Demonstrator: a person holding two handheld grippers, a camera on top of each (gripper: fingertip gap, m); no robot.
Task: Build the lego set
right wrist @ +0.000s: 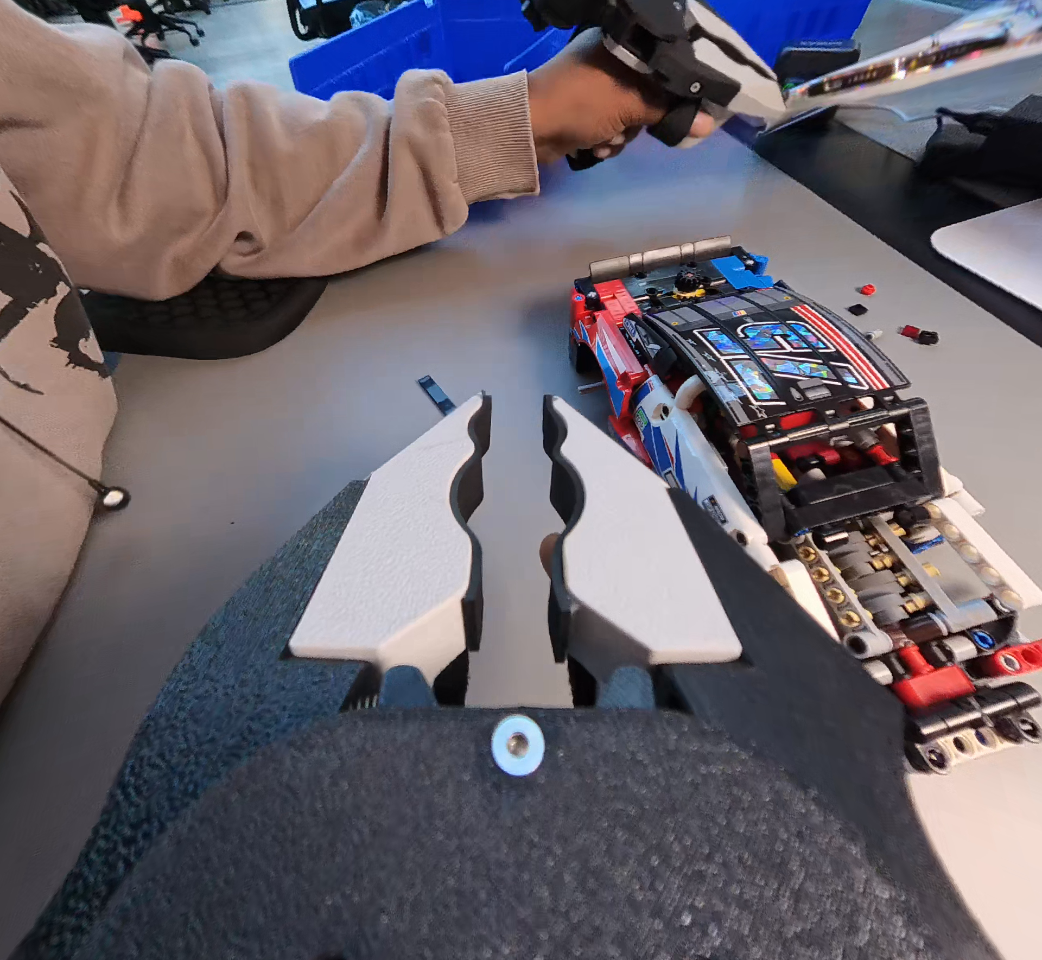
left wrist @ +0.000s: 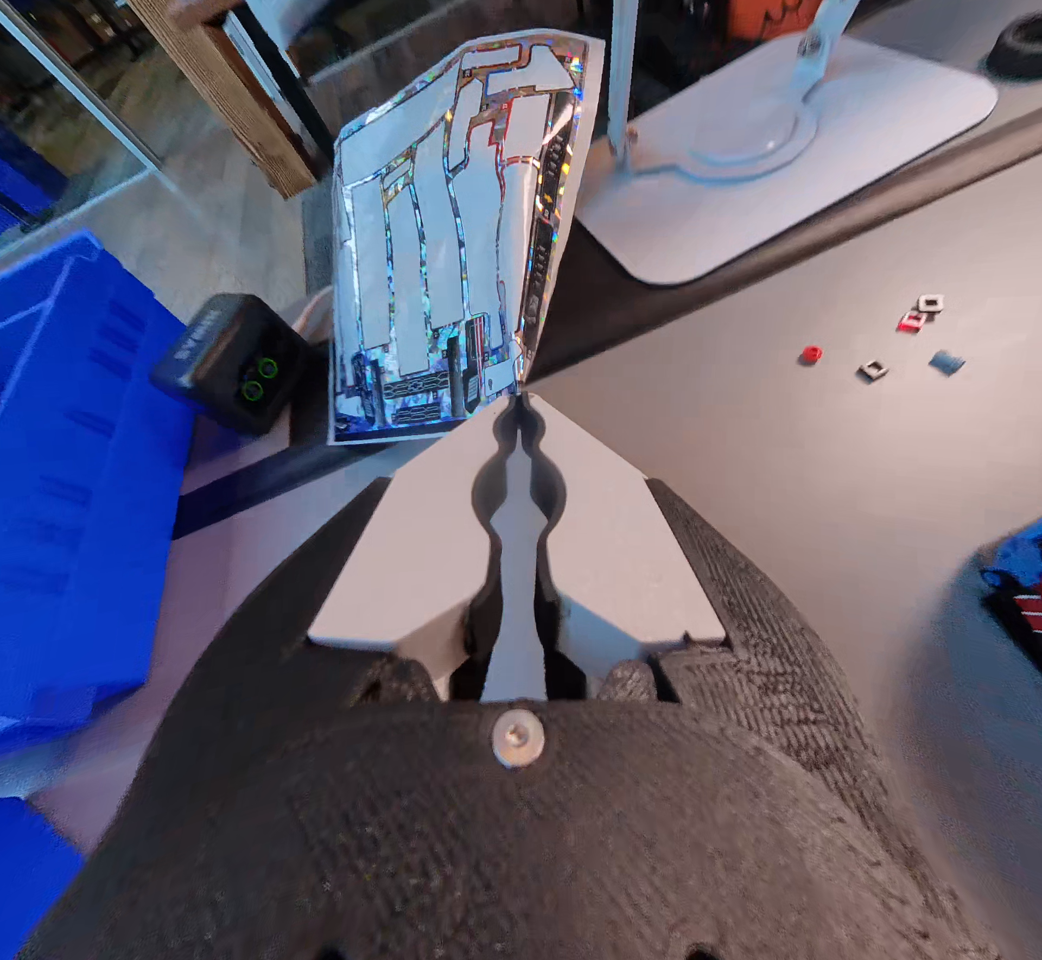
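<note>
Not much legible here tbh. The lego car (right wrist: 750, 414) has a big holographic number decal (right wrist: 789, 349) across its black roof. There's also a small printed label (right wrist: 717, 510) low on its white side panel, way too tiny to read. Well beyond the car, up in the air, the sticker sheet (left wrist: 451, 234) has little numbered tags beside the leftover stickers, all too small to make out. The black box (left wrist: 225, 363) past the car, just beside that sheet, has pale lettering on its side, but it's blurred.

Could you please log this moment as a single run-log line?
left gripper: shut on sticker sheet, lifted | right gripper: open, empty, beside lego car | loose pieces: on table
</note>
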